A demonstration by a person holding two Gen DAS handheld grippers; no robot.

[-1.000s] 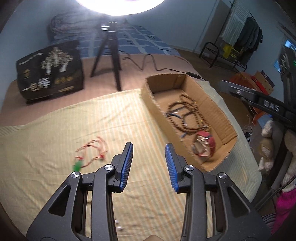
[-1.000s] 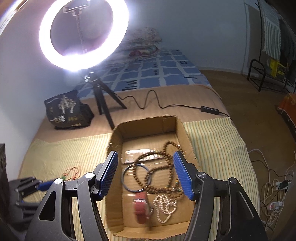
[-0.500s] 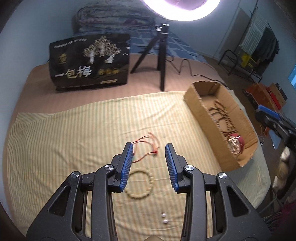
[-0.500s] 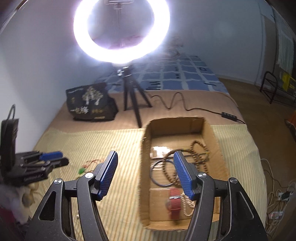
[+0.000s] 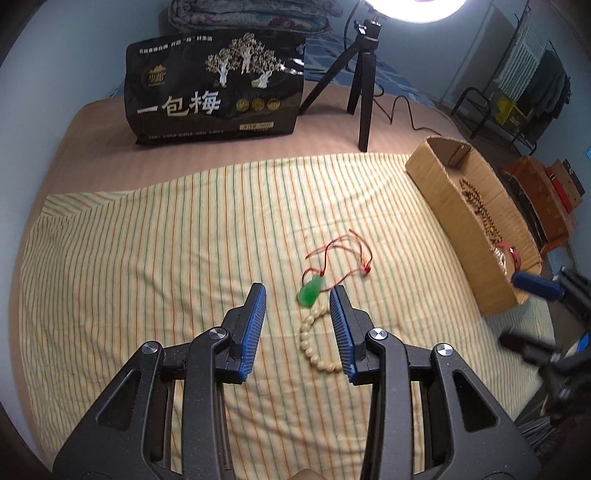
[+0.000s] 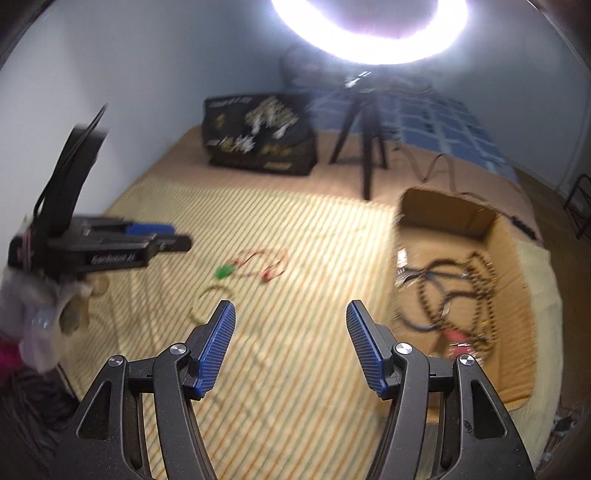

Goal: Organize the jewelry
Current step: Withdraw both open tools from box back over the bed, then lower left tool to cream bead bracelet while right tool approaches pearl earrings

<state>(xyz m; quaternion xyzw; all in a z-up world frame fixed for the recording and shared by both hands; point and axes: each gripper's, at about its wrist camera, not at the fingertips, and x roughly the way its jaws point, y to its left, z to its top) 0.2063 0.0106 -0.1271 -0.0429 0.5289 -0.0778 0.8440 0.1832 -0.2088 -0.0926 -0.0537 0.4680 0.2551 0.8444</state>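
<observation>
Cream bead bracelet (image 5: 316, 341) lies flat on the striped yellow cloth (image 5: 147, 258), between the blue pads of the left gripper (image 5: 298, 328) and closer to the right pad, which hides part of the loop. Left tongs gape moderately wide, nothing held, pads not touching the beads. Green pendant (image 5: 311, 292) on a red cord (image 5: 341, 254) sits at 12 o'clock of the bracelet, just touching its top beads; the cord loops away toward 1 o'clock.

The right wrist view is motion-blurred: the bracelet (image 6: 207, 301) is only a faint ring, the pendant (image 6: 223, 272) a green smear, the cord (image 6: 264, 264) a red scribble. Right gripper (image 6: 291, 345) is spread wide, empty, above bare cloth between jewelry and box. The left gripper (image 6: 159, 238) shows here from the side at 9 o'clock, above the cloth.

Cardboard box (image 5: 436, 184) sits at 2 o'clock in the left view, where only a strand of brown wooden beads (image 5: 476, 206) and a red piece (image 5: 511, 253) show over its wall. The right view looks into the box (image 6: 513, 295): brown bead strands (image 6: 476, 280), a dark ring (image 6: 424, 295), something red (image 6: 456, 338), all blurred.

Beyond the cloth: a black snack bag (image 5: 218, 85) with white Chinese lettering at 11 o'clock and a black tripod (image 5: 360, 74) under a ring light (image 6: 369, 33). The right gripper (image 5: 539, 288) pokes in at 3 o'clock of the left view.
</observation>
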